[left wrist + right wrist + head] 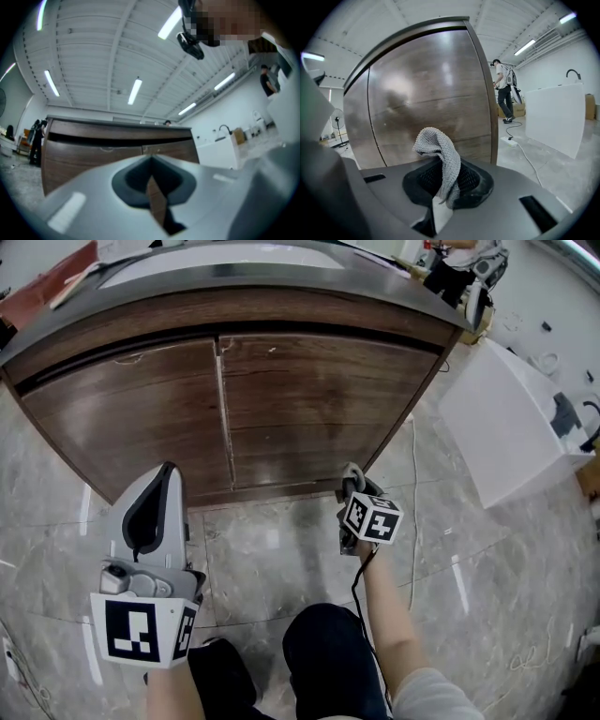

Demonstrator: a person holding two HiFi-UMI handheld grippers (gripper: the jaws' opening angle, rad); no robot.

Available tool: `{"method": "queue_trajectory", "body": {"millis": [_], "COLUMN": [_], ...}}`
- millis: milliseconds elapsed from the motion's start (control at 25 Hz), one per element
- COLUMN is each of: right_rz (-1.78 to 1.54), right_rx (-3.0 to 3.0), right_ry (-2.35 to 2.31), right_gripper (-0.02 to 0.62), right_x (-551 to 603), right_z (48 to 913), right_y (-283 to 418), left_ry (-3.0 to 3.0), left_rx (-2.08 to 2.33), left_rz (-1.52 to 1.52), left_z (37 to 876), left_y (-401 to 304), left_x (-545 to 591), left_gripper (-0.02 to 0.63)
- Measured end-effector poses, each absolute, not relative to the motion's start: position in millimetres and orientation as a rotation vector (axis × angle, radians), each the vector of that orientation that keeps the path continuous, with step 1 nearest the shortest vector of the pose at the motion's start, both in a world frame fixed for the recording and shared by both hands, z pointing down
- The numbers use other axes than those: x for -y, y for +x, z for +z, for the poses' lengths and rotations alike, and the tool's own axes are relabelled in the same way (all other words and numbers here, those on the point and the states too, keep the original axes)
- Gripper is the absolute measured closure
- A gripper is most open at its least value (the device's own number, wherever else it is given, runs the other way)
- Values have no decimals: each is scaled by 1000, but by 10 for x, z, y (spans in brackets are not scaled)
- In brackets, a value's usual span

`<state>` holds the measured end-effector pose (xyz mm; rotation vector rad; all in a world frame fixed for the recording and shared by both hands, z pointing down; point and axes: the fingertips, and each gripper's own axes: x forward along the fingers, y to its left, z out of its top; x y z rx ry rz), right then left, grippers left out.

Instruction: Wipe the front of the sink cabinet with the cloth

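Observation:
The sink cabinet [300,409] has two dark wood doors under a grey counter. A grey knitted cloth [440,157] sticks up from my right gripper [440,187], which is shut on it. In the head view that right gripper [354,486] is low at the cabinet's right door, near the floor, with the cloth [352,473] close to the wood; contact cannot be told. My left gripper [169,470] hangs short of the left door, off the wood. Its jaws are shut with nothing in them, and the left gripper [151,176] points at the cabinet [117,150] from a distance.
A white boxy unit [511,423] stands right of the cabinet. A cable [412,521] runs over the marble floor beside the right arm. The person's knees [328,652] are just behind the grippers. Another person [504,91] stands far off.

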<state>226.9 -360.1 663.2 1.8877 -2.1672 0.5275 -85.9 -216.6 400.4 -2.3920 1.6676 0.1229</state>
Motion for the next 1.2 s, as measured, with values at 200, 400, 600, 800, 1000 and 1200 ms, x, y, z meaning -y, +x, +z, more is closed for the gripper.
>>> {"method": "queue_trajectory", "body": {"millis": [200,400,600,800,1000,1200], "right_rz": [416,280,149,34,0,-1], "right_rx": [2281,2334,2380,2387,2391,2386], "right_ry": [1873,1873,1894,1867,1855,1853], "right_gripper": [557,557,555,555,555,555], "right_x": [3447,3288,3105,2856,2645,2443], "right_z": [6257,5859,5299,4695,3985,3181], "right_y": [1892,1595,1348,1191,1129,1138], "left_ry": [-2406,-2467,-2497,-2511,-2524,-2552], "left_rx": [-1671,-1674,-1680,-1738,-1795,-1803], "left_rz": [122,86,80,83,70,96], "left_z": [4113,4258,4236,4061,3615,2871], "left_y": [-894,-949,-1037,-1167,-1351,-1406], "left_x": [2319,2549,2652,2492,2340,2165], "left_gripper": [601,601,601,600,600,600]}}
